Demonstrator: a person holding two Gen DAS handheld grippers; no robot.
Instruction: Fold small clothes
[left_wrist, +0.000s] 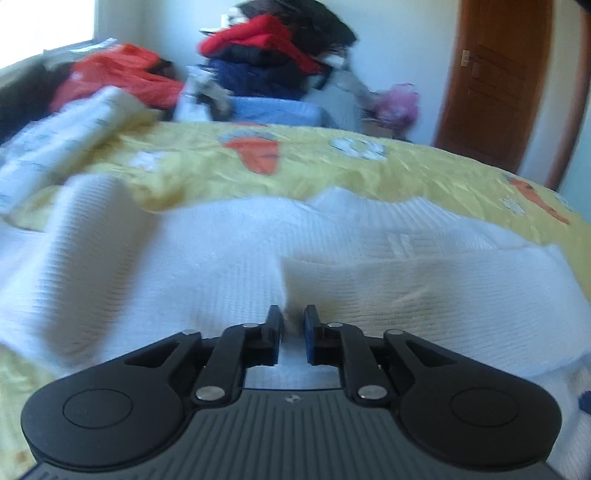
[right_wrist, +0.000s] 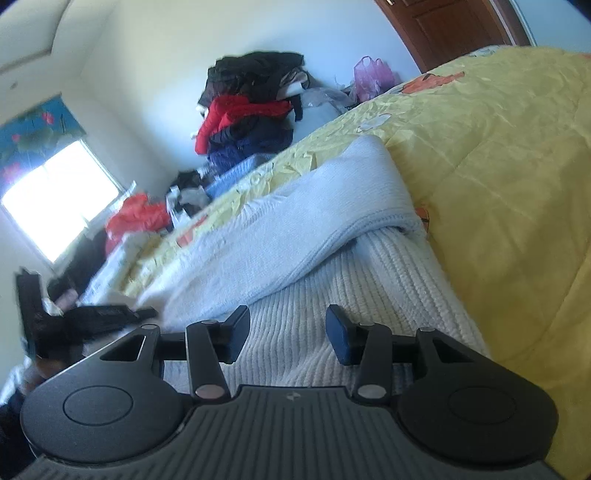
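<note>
A white ribbed knit sweater (left_wrist: 229, 258) lies spread across the near part of the yellow quilt (left_wrist: 332, 170), which is printed with orange carrots and white flowers. In my right wrist view the same sweater (right_wrist: 295, 332) shows coarse cream ribbing close to me, with a smoother, paler layer folded over it and running away to the far left. In the left view a sleeve or folded panel lies across the body from the middle out to the right, and its cut edge stands up just ahead of my left gripper (left_wrist: 293, 325).

My left gripper's jaws are almost together, with only a narrow slot between the pads. A pinch of white knit appears to rise into that slot, but the picture is blurred there and I cannot tell for sure that the pads grip it.

My right gripper (right_wrist: 288, 332) stands about half open above the ribbed part of the sweater; the cloth shows plainly between the fingers and neither pad presses on it.

To the right of the sweater the quilt is bare out to its edge. On the far side of the bed sits a pile of clothes (left_wrist: 273, 55), red and dark, with a wooden door (left_wrist: 491, 81) to the far right and a bright window (right_wrist: 55, 199) to the left.
</note>
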